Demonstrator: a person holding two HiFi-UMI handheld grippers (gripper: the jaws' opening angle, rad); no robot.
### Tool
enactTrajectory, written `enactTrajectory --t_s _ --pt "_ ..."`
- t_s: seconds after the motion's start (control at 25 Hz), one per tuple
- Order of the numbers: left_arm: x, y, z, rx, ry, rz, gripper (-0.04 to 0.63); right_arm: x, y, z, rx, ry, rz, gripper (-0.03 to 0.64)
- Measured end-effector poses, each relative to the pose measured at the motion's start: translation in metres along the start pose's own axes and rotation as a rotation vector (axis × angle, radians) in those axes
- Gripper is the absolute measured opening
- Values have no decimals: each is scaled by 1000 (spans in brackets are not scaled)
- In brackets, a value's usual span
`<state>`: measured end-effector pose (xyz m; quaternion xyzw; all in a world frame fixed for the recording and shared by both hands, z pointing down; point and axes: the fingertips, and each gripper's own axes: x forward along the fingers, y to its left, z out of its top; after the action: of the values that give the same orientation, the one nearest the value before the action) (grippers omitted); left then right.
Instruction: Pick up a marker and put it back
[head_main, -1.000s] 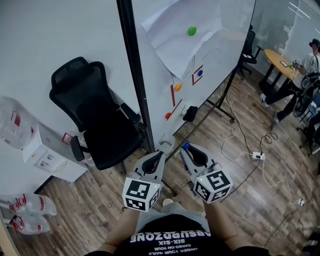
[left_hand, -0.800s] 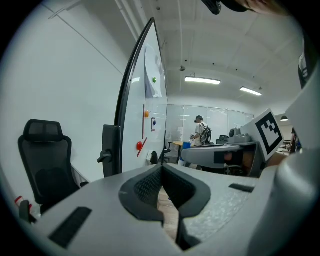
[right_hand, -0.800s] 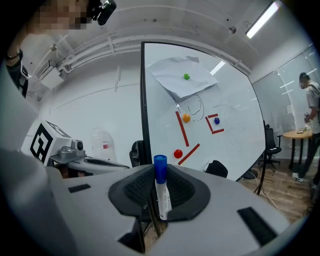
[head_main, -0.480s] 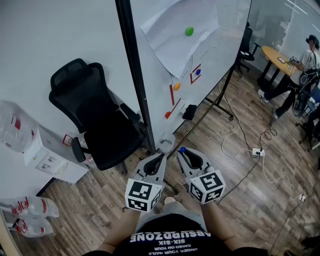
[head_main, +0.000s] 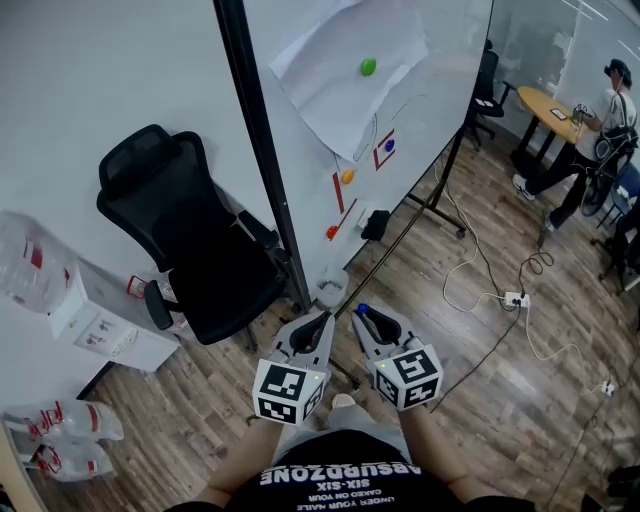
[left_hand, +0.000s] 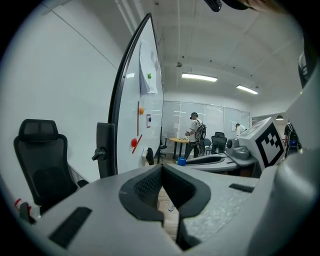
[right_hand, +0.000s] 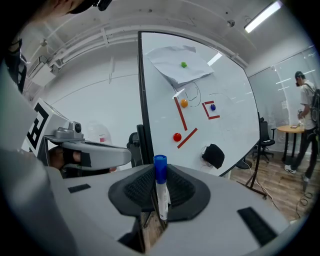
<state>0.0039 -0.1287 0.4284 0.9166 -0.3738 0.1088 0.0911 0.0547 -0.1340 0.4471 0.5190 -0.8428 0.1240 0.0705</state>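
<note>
In the head view we see only the blue cap of the marker (head_main: 361, 309) poking from the right gripper (head_main: 364, 316); its body is hidden. Left gripper view: the left gripper (left_hand: 161, 169) has its jaws together, empty. Right gripper view: the jaws pinch the marker upright.

Black shirt (head_main: 340, 478), head view: big white print "ABSURDZONE", upside down from here. Under it "SIX-SIX", smaller. Two finer lines below, too small to read for sure.

Left cube (head_main: 288, 390), right cube (head_main: 410, 377): black-and-white square code patterns, no letters.

Water bottle (head_main: 22, 262), white box (head_main: 100, 318): red labels and stickers, print too small.
</note>
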Motion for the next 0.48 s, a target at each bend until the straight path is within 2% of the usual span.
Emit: enactTrajectory --t_s 0.48 --pt "2 8 -5 -16 0 18 3 2 -3 -7 0 15 7 64"
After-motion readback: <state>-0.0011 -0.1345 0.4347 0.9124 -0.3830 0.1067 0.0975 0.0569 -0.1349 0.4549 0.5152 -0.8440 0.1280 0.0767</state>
